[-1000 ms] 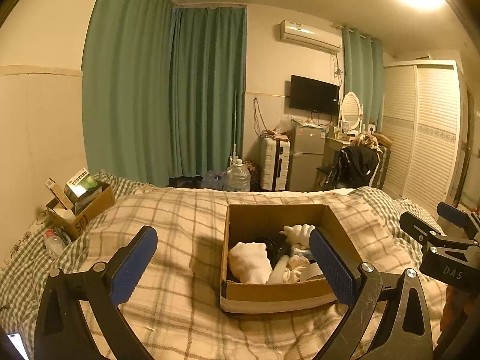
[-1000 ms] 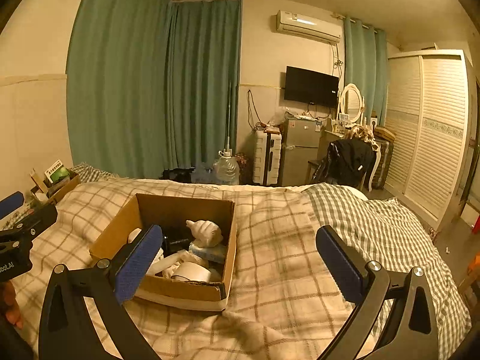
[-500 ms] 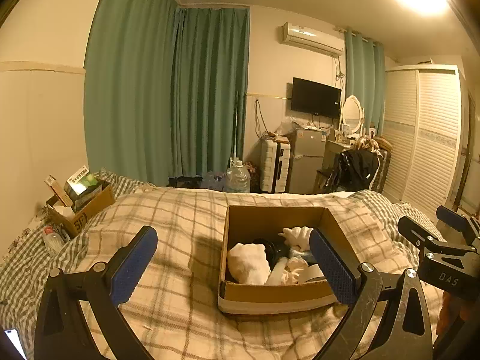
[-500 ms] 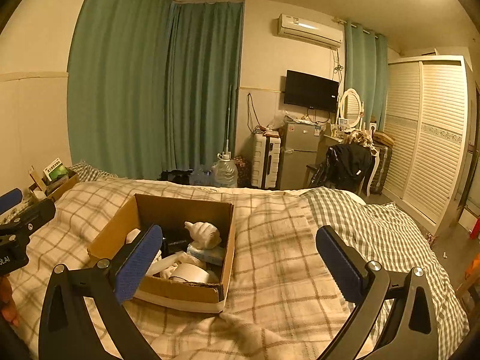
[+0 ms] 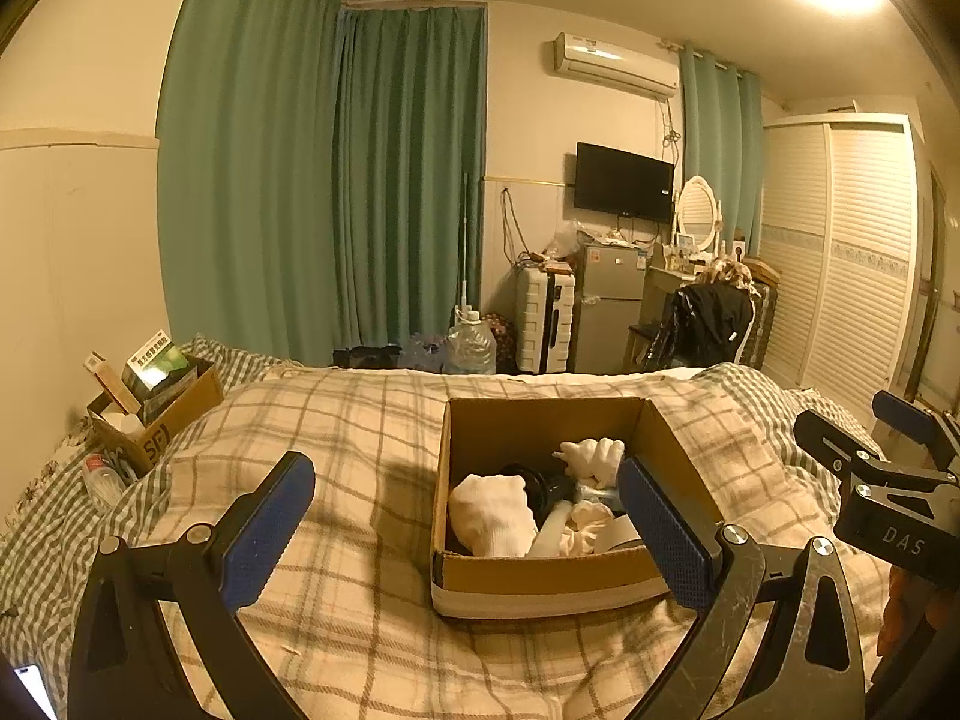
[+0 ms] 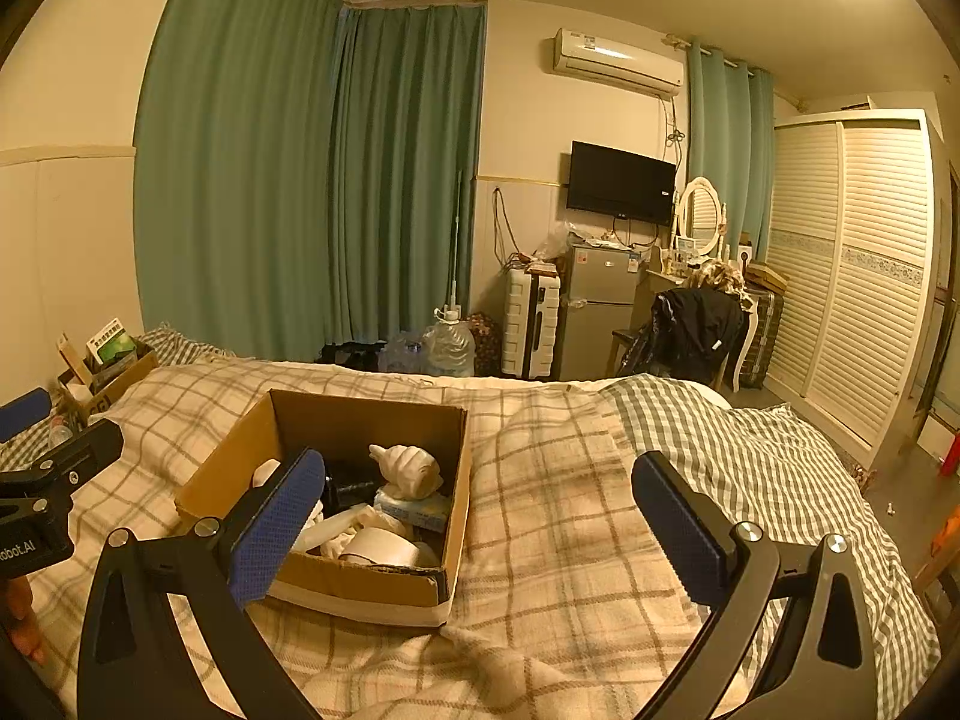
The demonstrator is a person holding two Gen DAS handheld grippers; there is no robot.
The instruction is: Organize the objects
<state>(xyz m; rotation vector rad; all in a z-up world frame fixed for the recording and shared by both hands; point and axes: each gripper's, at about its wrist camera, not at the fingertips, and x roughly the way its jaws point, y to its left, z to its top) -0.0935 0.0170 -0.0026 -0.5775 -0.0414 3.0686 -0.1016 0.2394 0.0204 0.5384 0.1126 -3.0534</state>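
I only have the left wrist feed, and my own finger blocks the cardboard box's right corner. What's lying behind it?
Observer: A light-blue tissue pack, under the white shell-shaped figurine.
Operator: Anything nearer the front wall?
Observer: A white tape roll beside crumpled white cloth.
Operator: Is the right hand-held gripper free?
Observer: Yes, the right hand-held gripper is open, nothing between its fingers.
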